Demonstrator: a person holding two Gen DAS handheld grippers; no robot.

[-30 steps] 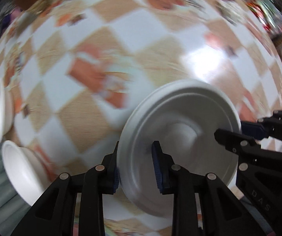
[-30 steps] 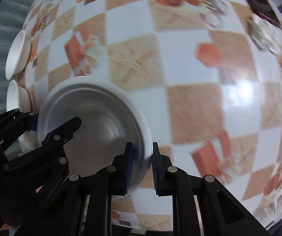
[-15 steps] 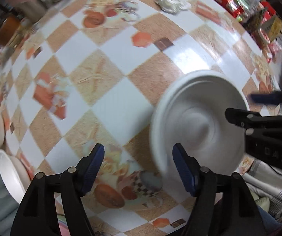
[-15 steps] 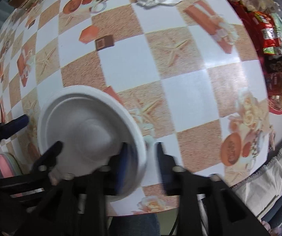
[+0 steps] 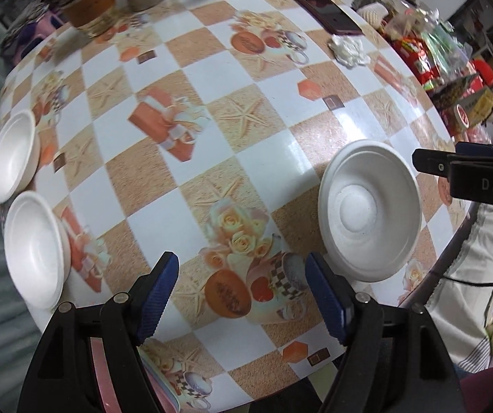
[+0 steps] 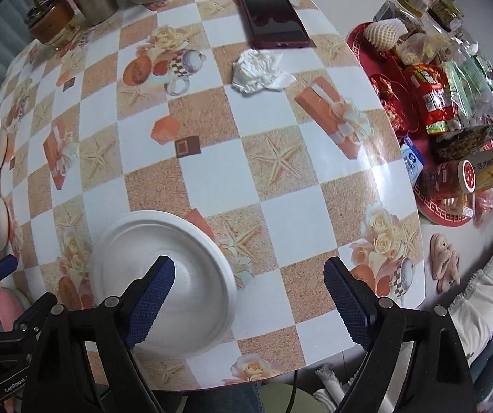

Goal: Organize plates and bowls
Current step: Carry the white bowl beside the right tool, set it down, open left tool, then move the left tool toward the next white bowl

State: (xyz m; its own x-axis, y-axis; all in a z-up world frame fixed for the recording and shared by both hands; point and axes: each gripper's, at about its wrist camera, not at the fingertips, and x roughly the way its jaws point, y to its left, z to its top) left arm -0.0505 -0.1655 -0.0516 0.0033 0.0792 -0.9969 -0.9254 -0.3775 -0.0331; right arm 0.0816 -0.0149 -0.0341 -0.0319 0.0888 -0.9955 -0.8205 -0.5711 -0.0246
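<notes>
Both grippers point down at the tabletop [image 5: 212, 158], which is covered in a checkered cloth printed with starfish, roses and cups. The left gripper [image 5: 243, 296] has its jaws spread and still opening, with nothing between the blue pads; only the cloth shows in the gap. The right gripper [image 6: 248, 303] likewise has its jaws spread wide and opening, and its pads press on nothing, although its left finger overlaps the plate in the right wrist view. The white plate [image 5: 370, 211] lies upside down on the tabletop near the front edge, free of both grippers, with its raised round foot facing up. In the left wrist view it sits to the right of the left gripper's jaws, and the tip of the right gripper appears just beyond its right rim. Two white bowls stand upright at the far left edge of the tabletop, well apart from the plate: the farther bowl [image 5: 14, 155] and the nearer bowl [image 5: 36, 254], side by side. At the back of the tabletop lie a dark phone [image 6: 272, 17] and a crumpled tissue [image 6: 258, 70]. A red tray [image 6: 439, 213] of snack packets sits at the right side.
</notes>
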